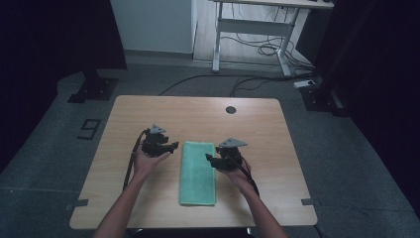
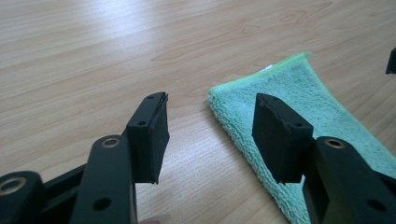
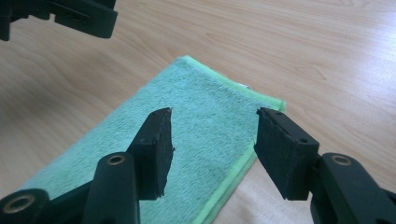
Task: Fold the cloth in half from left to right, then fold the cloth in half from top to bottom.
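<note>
- Jaws of the left gripper (image 2: 210, 135) stand well apart with nothing between the pads; in its own view bare wood and the near corner of the towel (image 2: 308, 121) lie beneath the gap.
- Jaws of the right gripper (image 3: 212, 149) are likewise wide apart and grip nothing; they hang over the towel (image 3: 187, 121), above its green-bound edge, without touching it as far as the view tells.
- From above, the left gripper (image 1: 174, 146) sits just off the towel's upper left corner, jaws pointing toward the cloth, held in the person's left hand (image 1: 147, 161).
- The right gripper (image 1: 208, 158) is at the towel's right edge, jaws pointing left over it, held in the right hand (image 1: 238, 174).
- The towel (image 1: 198, 173), green and folded into a long strip, lies flat near the middle of the table (image 1: 148, 114), its length running away from the person, between the two grippers.
- A cable trails from each gripper back along the forearm.
- A dark round grommet (image 1: 231, 109) sits in the tabletop near the far edge, well apart from the towel.
</note>
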Motion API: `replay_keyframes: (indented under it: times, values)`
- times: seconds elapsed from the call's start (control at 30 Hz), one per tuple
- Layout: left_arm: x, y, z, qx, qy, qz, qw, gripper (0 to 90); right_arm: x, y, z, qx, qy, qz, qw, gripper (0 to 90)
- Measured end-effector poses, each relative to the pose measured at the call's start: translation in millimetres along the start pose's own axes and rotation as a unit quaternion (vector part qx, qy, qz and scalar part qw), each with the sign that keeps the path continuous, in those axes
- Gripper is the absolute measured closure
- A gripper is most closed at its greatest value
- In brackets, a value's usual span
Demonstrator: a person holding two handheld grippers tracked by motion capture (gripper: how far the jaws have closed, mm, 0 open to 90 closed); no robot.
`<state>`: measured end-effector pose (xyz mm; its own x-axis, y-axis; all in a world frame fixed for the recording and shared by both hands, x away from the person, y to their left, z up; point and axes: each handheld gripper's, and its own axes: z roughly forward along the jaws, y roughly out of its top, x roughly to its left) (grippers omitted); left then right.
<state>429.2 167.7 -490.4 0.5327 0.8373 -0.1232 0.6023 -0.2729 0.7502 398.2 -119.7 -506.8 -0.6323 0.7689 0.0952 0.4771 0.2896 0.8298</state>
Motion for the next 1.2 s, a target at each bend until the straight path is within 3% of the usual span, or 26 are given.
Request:
replay_keyframes:
  times: [0.63,1.2]
  values:
    - [-4.6,3.5,23.3,0.011,-0.004,-0.005,0.9999,48.1,-23.1,8.8,22.4,0.006,-0.025,0.016,0.9995,47.1]
    - [-7.6,6.4,44.1,0.023,-0.002,-0.008,0.9997,51.2,-34.2,13.0,36.8,0.019,-0.035,0.019,0.999,48.6]
